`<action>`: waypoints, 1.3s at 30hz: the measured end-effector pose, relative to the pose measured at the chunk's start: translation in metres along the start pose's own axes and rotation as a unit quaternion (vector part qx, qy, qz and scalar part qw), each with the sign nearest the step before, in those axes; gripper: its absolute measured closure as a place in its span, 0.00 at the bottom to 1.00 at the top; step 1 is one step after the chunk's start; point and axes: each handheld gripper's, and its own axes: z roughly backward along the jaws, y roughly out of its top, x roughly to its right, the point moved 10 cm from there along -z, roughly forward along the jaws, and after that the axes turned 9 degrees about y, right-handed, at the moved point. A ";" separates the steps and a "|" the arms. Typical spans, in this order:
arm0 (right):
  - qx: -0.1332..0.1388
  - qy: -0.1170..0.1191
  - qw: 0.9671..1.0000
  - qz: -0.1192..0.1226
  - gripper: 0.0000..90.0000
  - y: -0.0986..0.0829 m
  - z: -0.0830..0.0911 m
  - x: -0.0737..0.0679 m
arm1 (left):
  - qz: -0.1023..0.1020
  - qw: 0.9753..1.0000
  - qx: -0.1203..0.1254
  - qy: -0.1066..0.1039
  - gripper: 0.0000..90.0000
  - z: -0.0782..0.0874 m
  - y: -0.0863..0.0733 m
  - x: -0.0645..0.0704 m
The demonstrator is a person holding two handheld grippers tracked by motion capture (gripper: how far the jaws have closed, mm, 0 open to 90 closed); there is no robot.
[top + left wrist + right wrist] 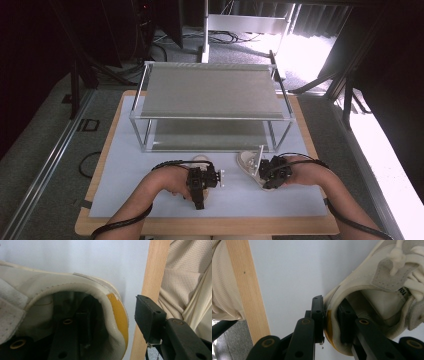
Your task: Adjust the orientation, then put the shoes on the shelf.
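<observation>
1. Cream leather sneakers lie low in the high view, just in front of a two-tier metal rack (212,95) with mesh-textured shelves and thin silver legs.
2. The left shoe (75,297) has a padded, stitched collar and a mustard-yellow heel tab; its opening faces the left gripper view's camera.
3. The left gripper (202,181) straddles that heel: one jaw sits inside the shoe, the other stands clear outside, so the jaws are open around the collar and not pressing it.
4. The right shoe (377,290) shows white laces, a grey suede lace patch and the same yellow heel tab; its toe runs toward the upper right of the right gripper view.
5. The right gripper (329,322) has its jaws clamped on the heel wall, one inside, one outside.
6. Both shoes rest on a pale, smooth mat (150,165) over a light wooden surface (210,227) with a rounded edge.
</observation>
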 end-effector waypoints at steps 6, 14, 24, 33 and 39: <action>0.045 0.029 0.999 0.003 0.71 0.020 0.009 -0.011 | 0.001 1.000 0.001 0.000 0.57 0.000 0.001 0.000; 0.039 0.022 0.998 0.037 0.60 0.023 0.010 -0.018 | 0.002 1.000 0.003 0.002 0.57 0.000 0.001 0.000; -0.006 0.025 0.998 0.054 0.75 0.015 -0.012 -0.013 | -0.004 1.000 0.025 0.007 0.62 0.000 0.005 -0.002; -0.010 0.048 0.997 0.067 0.85 0.020 -0.011 -0.020 | -0.012 0.999 0.030 0.004 0.85 0.006 0.003 -0.003; 0.007 0.039 0.996 0.075 0.85 0.022 -0.001 -0.019 | -0.002 0.998 0.050 0.031 0.85 0.016 0.007 -0.013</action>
